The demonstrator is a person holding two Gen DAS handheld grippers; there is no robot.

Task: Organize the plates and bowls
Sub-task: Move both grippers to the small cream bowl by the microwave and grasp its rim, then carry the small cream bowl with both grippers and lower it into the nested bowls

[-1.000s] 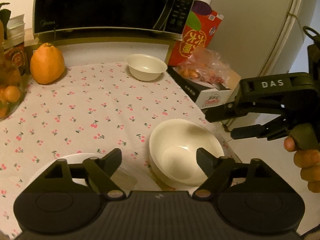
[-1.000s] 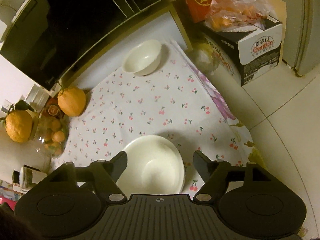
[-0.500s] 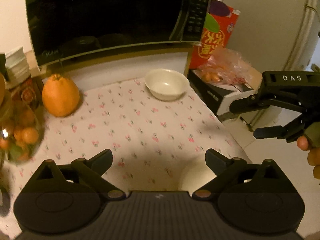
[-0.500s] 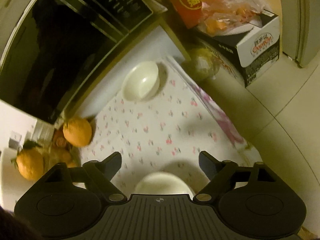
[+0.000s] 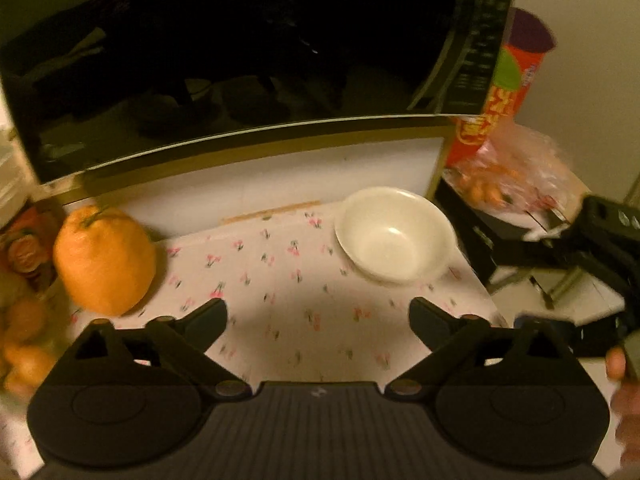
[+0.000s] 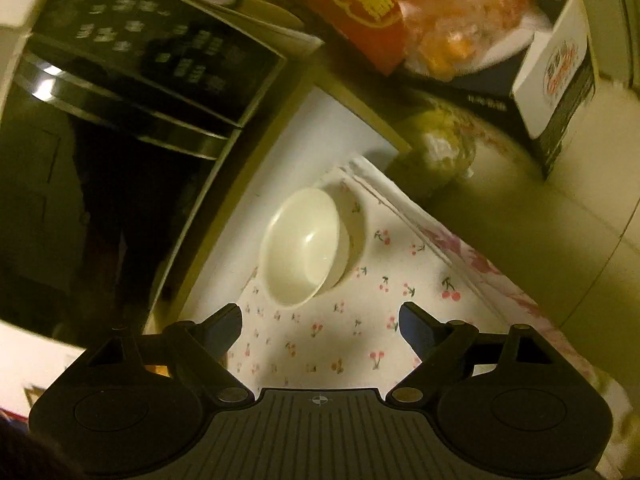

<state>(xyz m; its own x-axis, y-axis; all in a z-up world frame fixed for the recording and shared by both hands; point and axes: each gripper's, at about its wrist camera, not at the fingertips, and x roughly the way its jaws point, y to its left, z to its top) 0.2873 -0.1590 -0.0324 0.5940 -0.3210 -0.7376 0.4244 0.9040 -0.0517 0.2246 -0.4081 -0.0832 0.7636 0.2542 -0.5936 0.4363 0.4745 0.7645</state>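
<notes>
While both tools hang empty over the cloth, these are the points where the next reach could slip:

Left tool (image 5: 318,314): its jaws stand wide apart with nothing between them, having just eased in a little after opening; it hovers over the cherry-print tabletop (image 5: 280,280), short of the bowl.

Right tool (image 6: 320,322): its jaws have just opened and stand wide apart, empty; the bowl lies just beyond the left fingertip, not between the two.

Bowl (image 5: 394,234): the task's thing in view, a cream bowl standing upright near the tabletop's far right corner, close under the microwave (image 5: 240,52) and just beside the edge.

Two tools, one bowl: both point toward it, and the right tool also shows at the left view's right edge, so they could knock together if both close in.

Edge risk: a nudge on the near rim rather than a clean clamp could slide the smooth bowl toward the drop, where a carton (image 6: 556,76) with a bag of fruit (image 6: 452,20) sits below.

Rim grip: my judgement is that a thin glazed wall held by one side may tilt or slip as it lifts.

Overhang: lifting straight up risks striking the microwave's lower front.

Large orange fruit (image 5: 104,258): well apart to the left, near the left tool's sweep; a bump could roll it.

Blur: both views smear, so exact gaps are hard to judge.
</notes>
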